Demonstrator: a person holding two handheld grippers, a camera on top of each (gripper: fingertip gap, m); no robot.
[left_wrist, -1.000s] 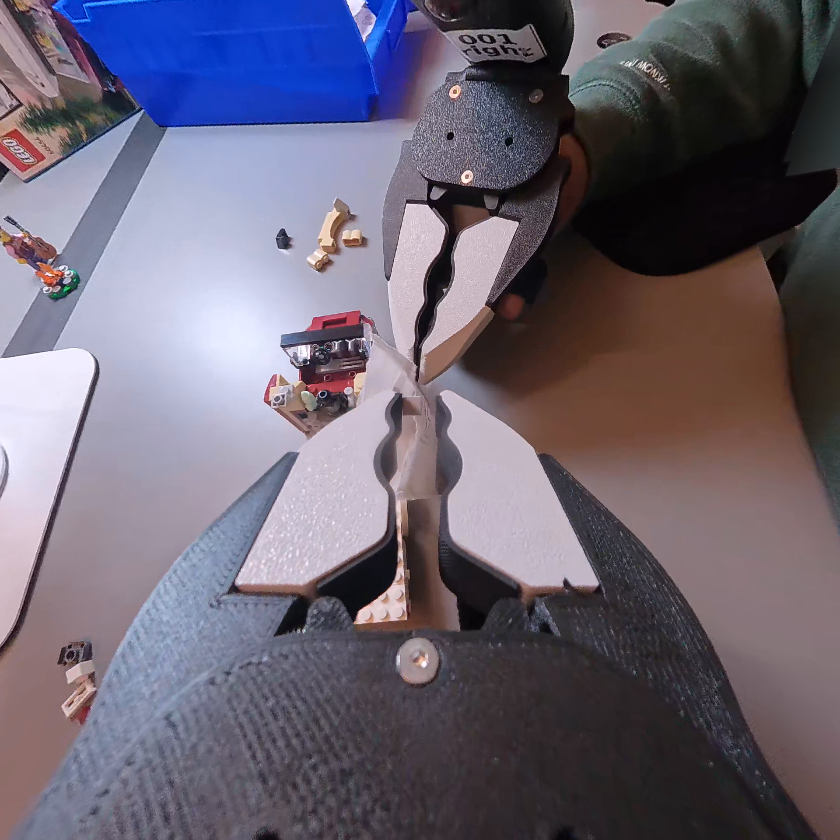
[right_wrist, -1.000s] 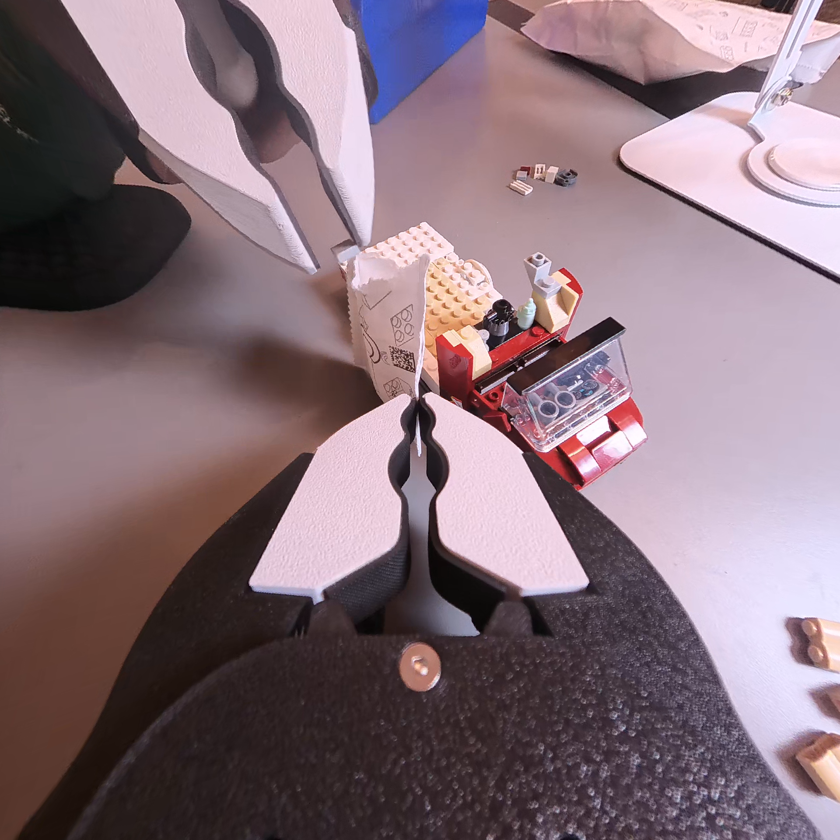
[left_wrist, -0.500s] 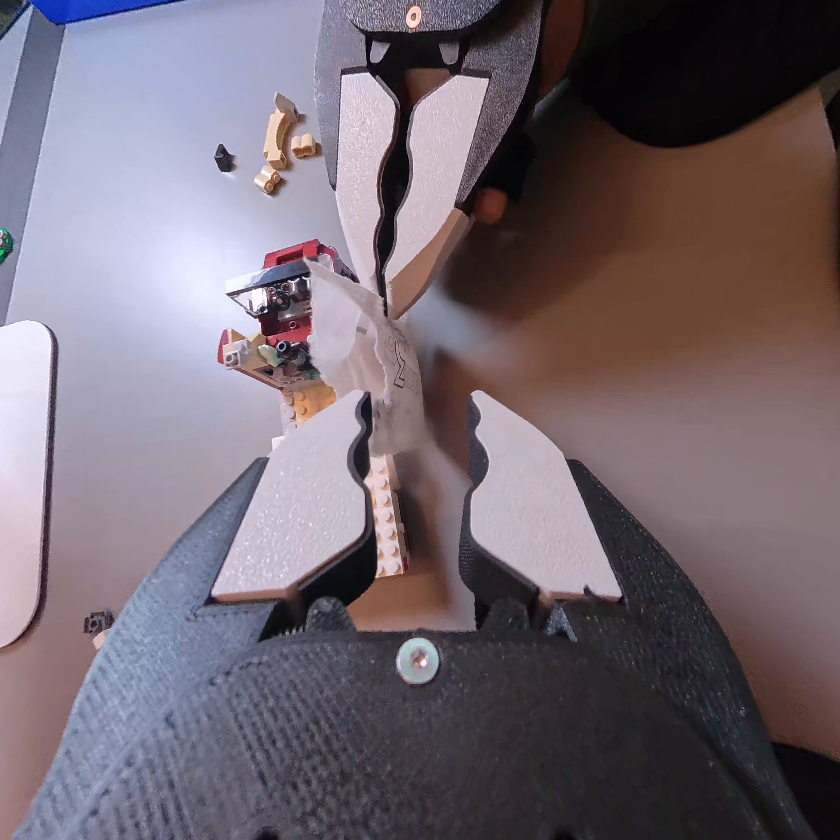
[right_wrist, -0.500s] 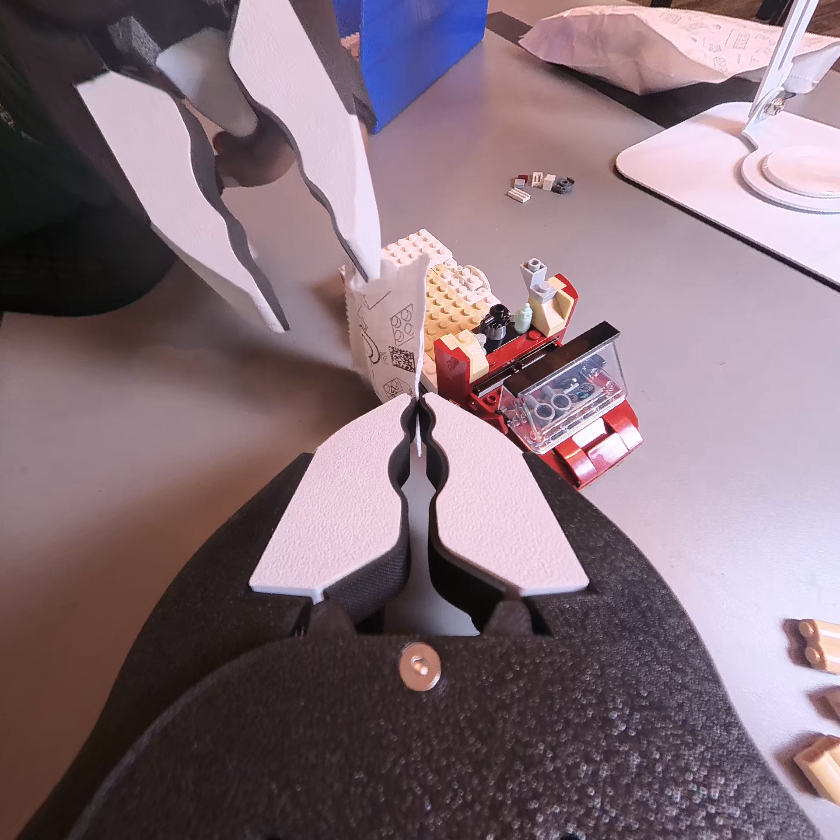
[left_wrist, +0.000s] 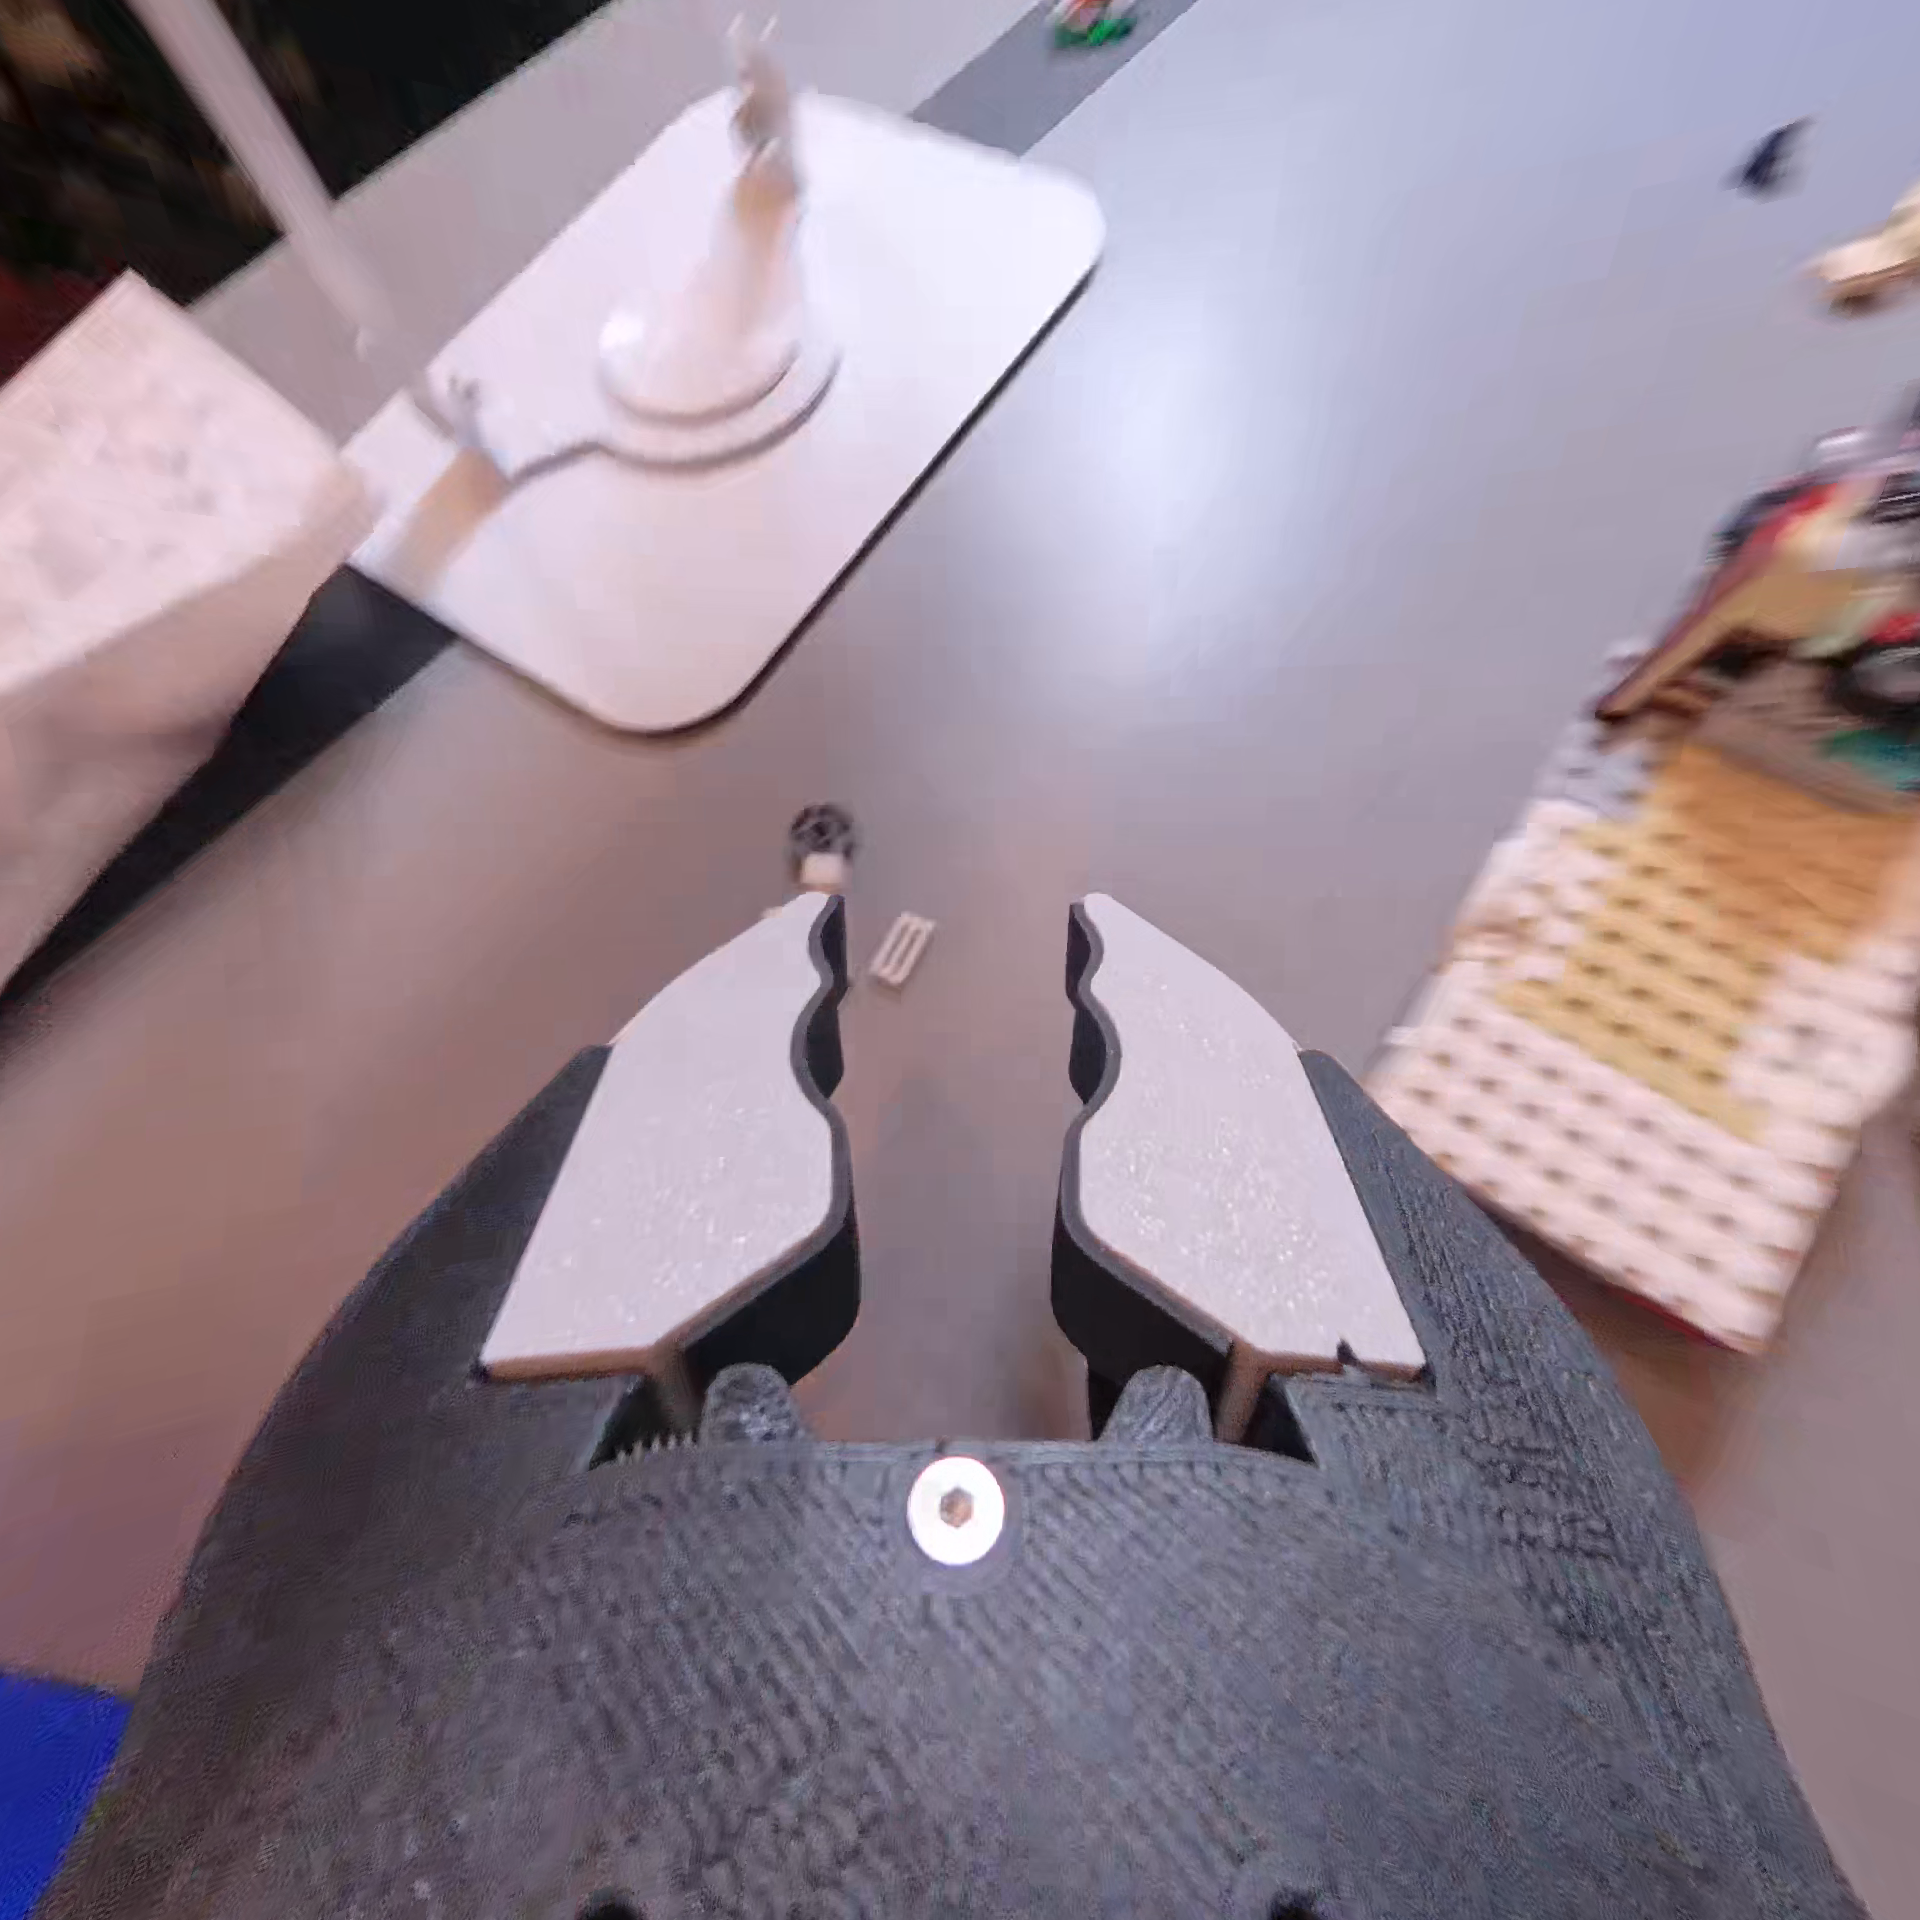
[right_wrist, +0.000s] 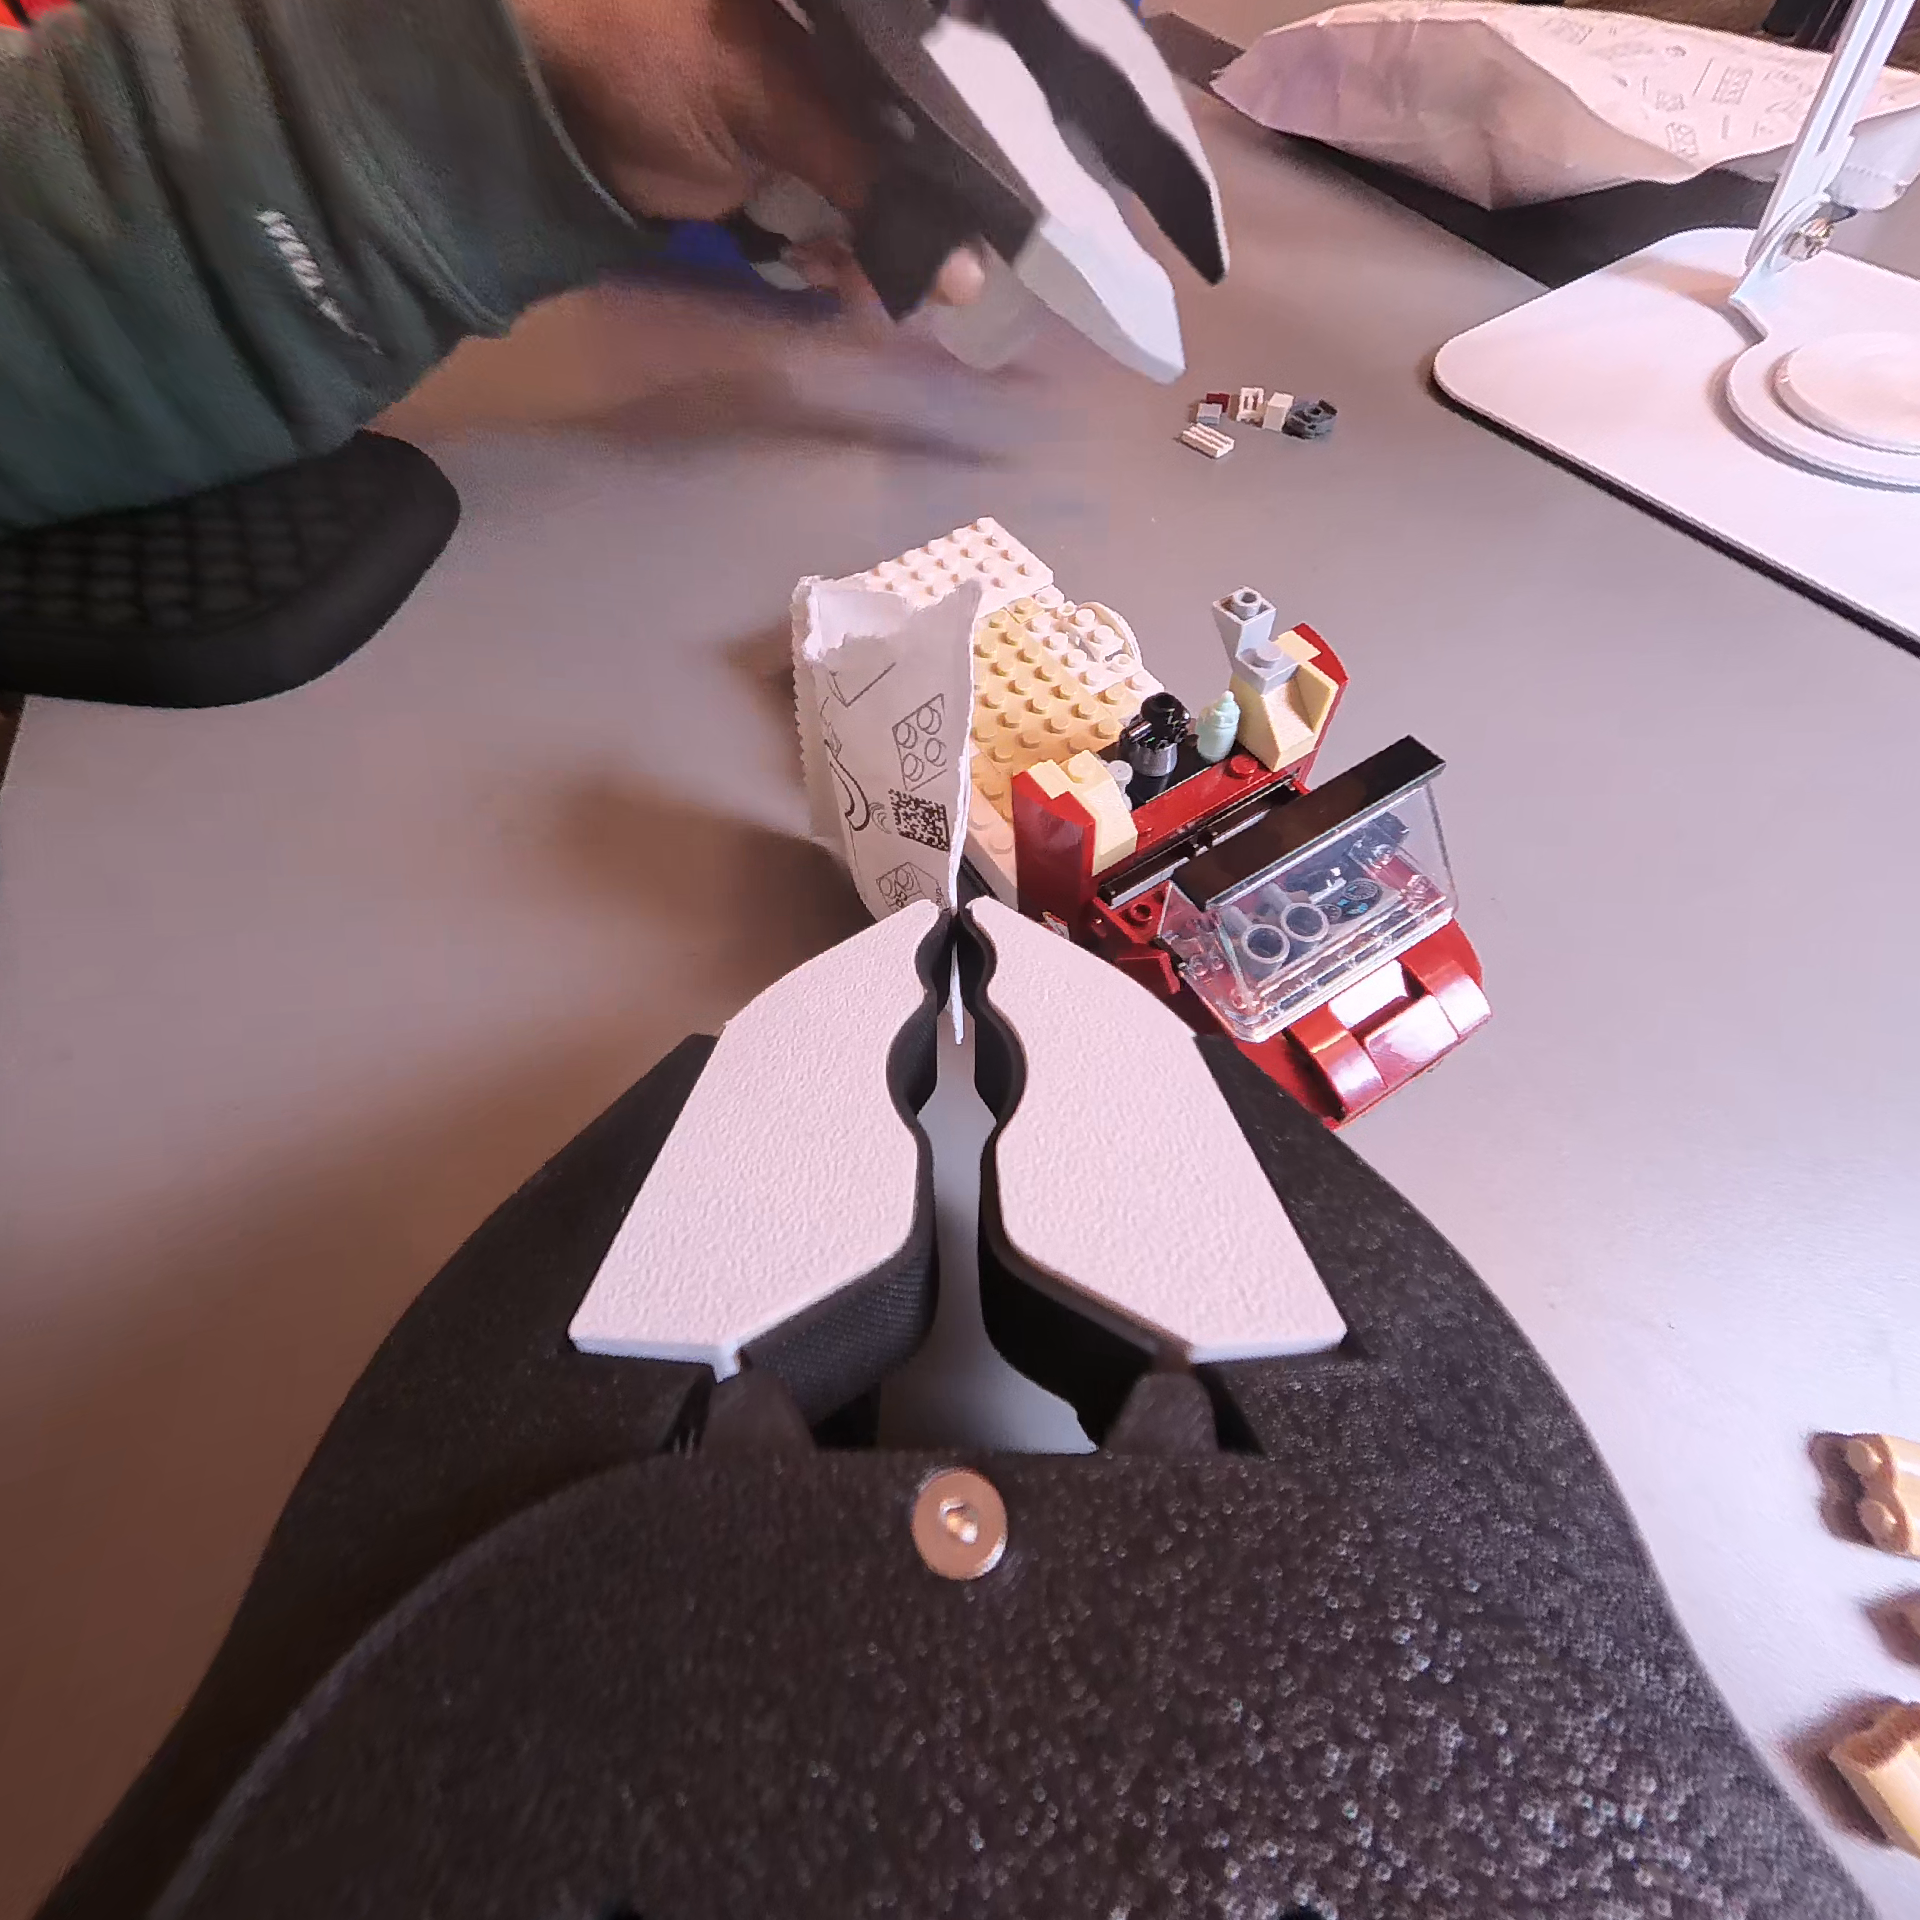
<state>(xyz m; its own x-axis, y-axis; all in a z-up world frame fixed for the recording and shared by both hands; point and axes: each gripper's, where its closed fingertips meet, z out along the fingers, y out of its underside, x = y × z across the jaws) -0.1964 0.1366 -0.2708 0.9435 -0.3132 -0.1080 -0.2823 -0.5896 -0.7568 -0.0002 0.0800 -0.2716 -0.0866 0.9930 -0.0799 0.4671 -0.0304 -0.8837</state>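
Two hand-held grippers here. The right hand-held gripper (right_wrist: 958, 914) is clenched on the edge of one torn white paper bag (right_wrist: 894, 748), both pads pressing the thin paper. That bag stands on the grey worktop (right_wrist: 416, 935), leaning against one brick-built model (right_wrist: 1195, 831) in dark red, tan and white with a clear windscreen piece.

The left hand-held gripper (left_wrist: 956, 925) is released, jaws spread wide with only bare worktop between them. Right in front of its tips lie a few loose bits: one flat grille tile (left_wrist: 902, 945) and one dark round piece (left_wrist: 823, 831). The other view shows about five in that cluster (right_wrist: 1257, 416), too small to count for sure.

One white stand base (left_wrist: 748, 416) sits toward the far edge, and one crumpled white bag (right_wrist: 1507, 104) beyond it. Three or four tan pieces (right_wrist: 1870, 1496) are cut off at the right edge. The left view is heavily blurred, so the model there is just smears. A green sleeve (right_wrist: 208, 260) is blurred too.
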